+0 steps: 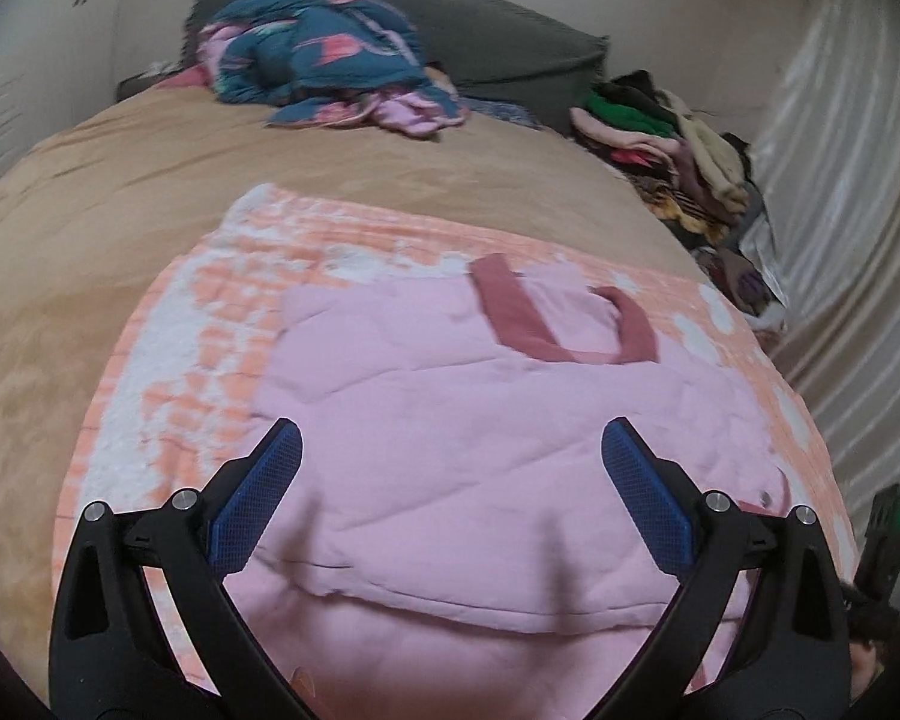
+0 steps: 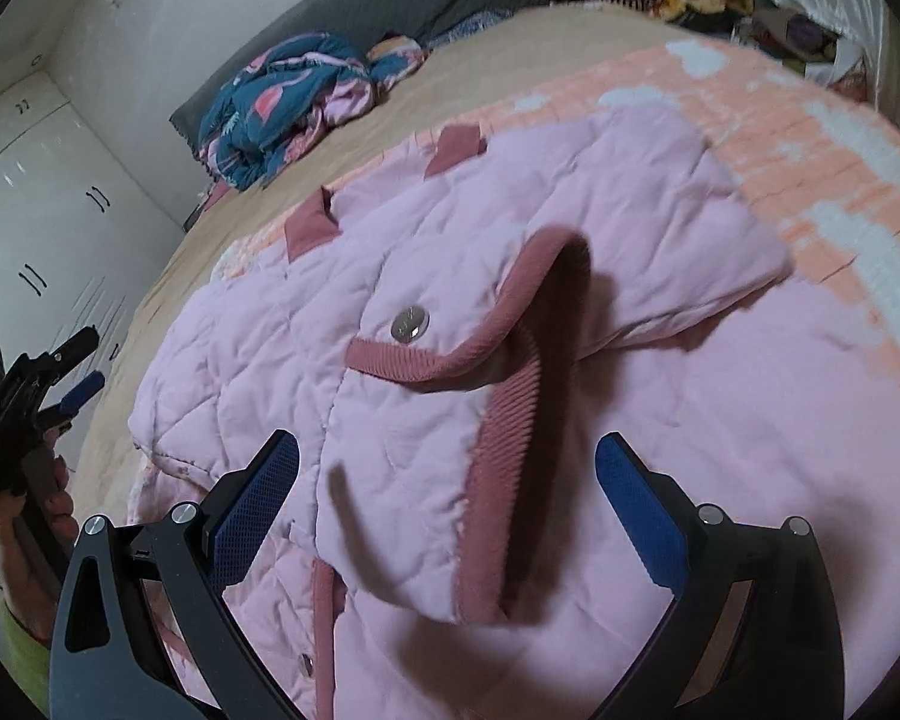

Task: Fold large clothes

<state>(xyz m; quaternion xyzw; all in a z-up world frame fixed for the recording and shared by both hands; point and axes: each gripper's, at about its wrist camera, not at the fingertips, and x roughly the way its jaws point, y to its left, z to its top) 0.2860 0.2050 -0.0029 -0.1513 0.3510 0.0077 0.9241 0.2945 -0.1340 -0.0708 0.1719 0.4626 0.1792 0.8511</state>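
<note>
Your left gripper (image 1: 450,450) hangs above the near part of the jacket (image 1: 480,450) with its jaws spread wide; nothing sits between the blue pads (image 1: 258,498). Your right gripper (image 2: 447,462) also stands with its jaws spread, over the jacket's collar (image 2: 510,420), and its pads (image 2: 642,510) touch no cloth.

The jacket is pink, quilted, with darker pink ribbed trim. It lies flat on an orange-and-white blanket (image 1: 168,360), which is spread over the tan cover of the bed (image 1: 120,180).

- In the left wrist view, both sleeves are folded in across the body, and their ribbed cuffs (image 1: 510,306) lie near the far edge of the jacket.
- In the right wrist view, the collar stands up in a loop in front of the gripper. A metal snap (image 2: 410,324) sits just beside the collar trim.
- In the same view, your left gripper shows at the left edge, held by a hand (image 2: 42,516), apart from the jacket.

At the head of the bed, a crumpled blue-and-pink garment (image 1: 324,54) rests against a grey cushion (image 1: 510,42). A stack of folded clothes (image 1: 660,132) lies at the far right side of the bed, next to a pale curtain (image 1: 840,180).
</note>
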